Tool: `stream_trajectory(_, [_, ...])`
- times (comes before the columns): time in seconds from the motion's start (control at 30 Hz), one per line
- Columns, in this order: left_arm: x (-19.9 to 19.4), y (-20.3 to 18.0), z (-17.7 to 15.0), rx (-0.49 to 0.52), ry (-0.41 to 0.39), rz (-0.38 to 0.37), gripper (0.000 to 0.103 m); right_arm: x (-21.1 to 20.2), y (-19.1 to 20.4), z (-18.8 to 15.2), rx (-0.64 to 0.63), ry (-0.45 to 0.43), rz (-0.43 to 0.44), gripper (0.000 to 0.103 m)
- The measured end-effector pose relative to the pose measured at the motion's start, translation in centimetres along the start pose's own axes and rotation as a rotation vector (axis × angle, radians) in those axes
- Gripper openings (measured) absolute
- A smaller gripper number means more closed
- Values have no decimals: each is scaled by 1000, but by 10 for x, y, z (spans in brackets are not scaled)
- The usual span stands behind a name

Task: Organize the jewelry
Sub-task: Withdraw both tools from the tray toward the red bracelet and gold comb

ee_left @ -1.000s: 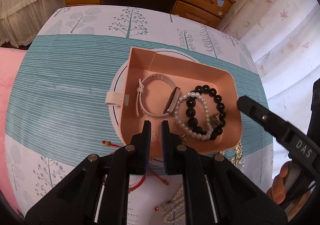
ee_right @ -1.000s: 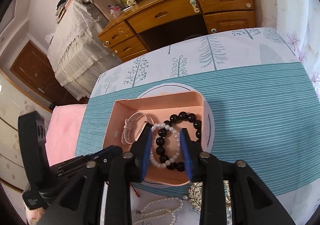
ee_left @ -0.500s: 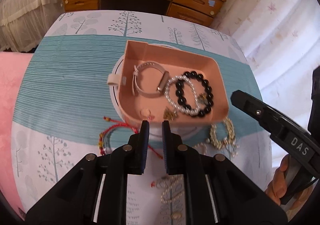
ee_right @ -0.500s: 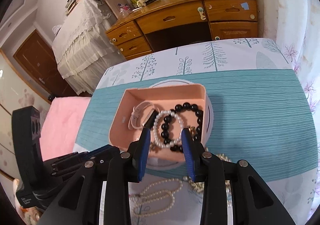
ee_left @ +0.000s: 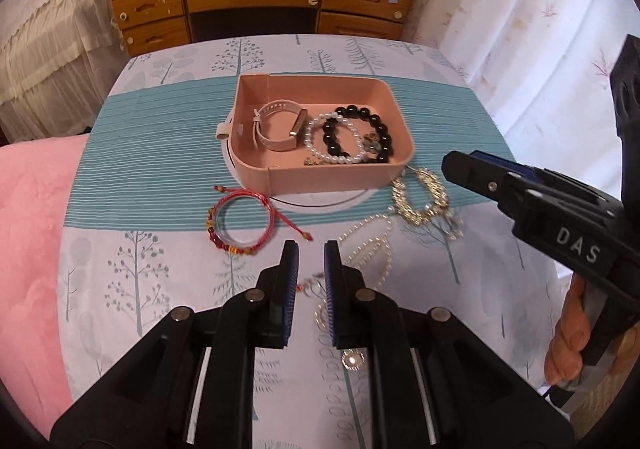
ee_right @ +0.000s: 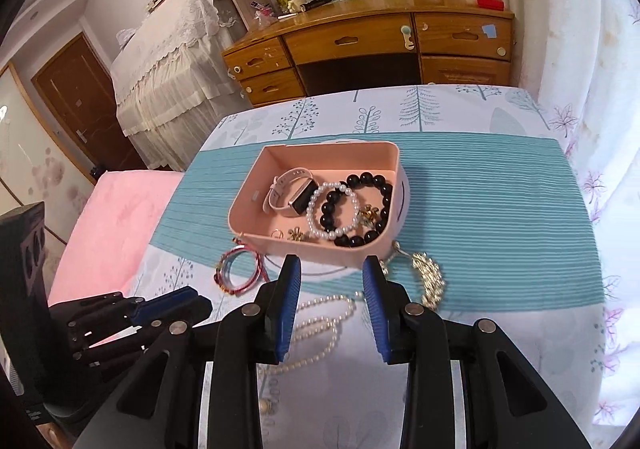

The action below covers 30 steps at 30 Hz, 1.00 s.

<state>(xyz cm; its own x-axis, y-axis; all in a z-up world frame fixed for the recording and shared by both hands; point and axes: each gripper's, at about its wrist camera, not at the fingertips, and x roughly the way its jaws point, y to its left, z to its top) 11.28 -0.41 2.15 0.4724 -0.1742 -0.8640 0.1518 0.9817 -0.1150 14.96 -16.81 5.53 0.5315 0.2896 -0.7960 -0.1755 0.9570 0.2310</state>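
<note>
The left gripper (ee_left: 311, 249) was nearly closed, empty; the right gripper (ee_right: 331, 265) stood apart, empty. At twelve o'clock sat the pink box (ee_right: 256, 225); a red bracelet (ee_left: 240, 225) lay at its seven.

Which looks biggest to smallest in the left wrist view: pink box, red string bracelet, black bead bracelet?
1. pink box
2. red string bracelet and black bead bracelet look about alike. The red one lies nearer the camera, so I will not rank these two.
</note>
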Motion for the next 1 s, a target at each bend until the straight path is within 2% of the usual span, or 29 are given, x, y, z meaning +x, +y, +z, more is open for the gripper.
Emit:
stream_trajectory(0.3, [-29,-5,-23,8,-27,3,9,-42,3,-20,-40,-23,-27,32])
stream_trajectory(0.47, [-36,11,-32,-31,-24,-11,9,-66,-5,-20,-39,-50,-50,32])
stream_trajectory(0.7, [-45,34,-44,-50,-35,30,9,-101,-25,-14,-29,-82,-90,32])
stream_trajectory(1.0, [-35,60,-44,-71,-9,60,9,-103,-44,-9,-4,-60,-117,32])
